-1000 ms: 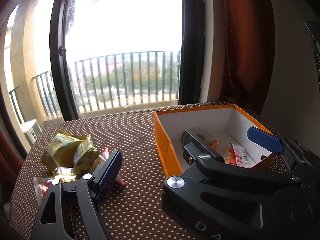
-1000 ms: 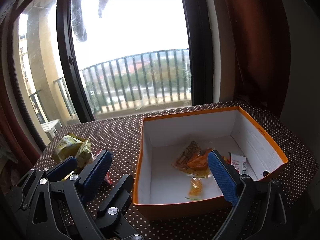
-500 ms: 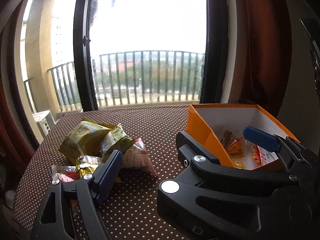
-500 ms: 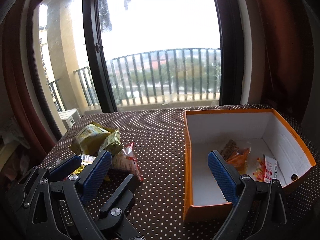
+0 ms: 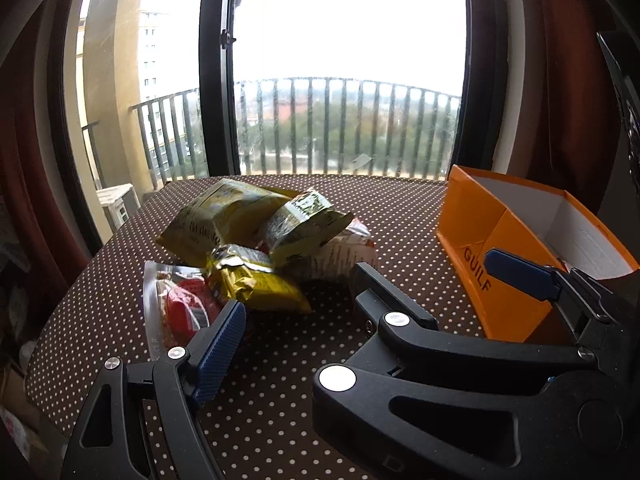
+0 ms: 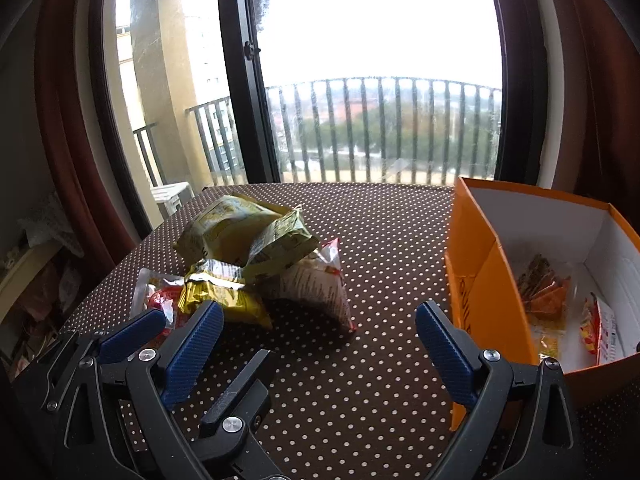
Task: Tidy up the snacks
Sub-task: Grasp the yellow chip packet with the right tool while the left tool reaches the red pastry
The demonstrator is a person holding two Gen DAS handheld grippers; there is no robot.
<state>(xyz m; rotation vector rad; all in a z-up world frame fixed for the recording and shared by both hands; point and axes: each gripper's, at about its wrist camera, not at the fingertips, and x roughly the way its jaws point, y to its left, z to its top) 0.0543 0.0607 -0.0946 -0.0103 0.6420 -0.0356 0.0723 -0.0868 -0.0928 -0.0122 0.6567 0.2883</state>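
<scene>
A pile of snack packets lies on the dotted cloth ahead. It holds a big yellow bag (image 5: 224, 216), a yellow-green bag (image 6: 280, 240), a small gold packet (image 5: 256, 284), a clear packet with red contents (image 5: 180, 308) and a white packet with red trim (image 6: 316, 284). The orange box (image 6: 472, 264) stands to the right with a brown-orange packet (image 6: 544, 288) and a red sachet (image 6: 600, 328) inside. My left gripper (image 5: 328, 312) is open, just short of the gold packet, its right finger hidden behind the other tool. My right gripper (image 6: 320, 320) is open too, between pile and box. Their fingers interleave.
The brown table (image 6: 360, 380) with white dots ends at a rounded left edge, with clutter on the floor beyond it. A tall window with a balcony railing (image 6: 380, 128) stands behind the table. Dark red curtains hang on both sides.
Both views have swung left and sunk toward the table. The snack pile has come from the lower left to the centre and looks larger. The box has slid to the right edge.
</scene>
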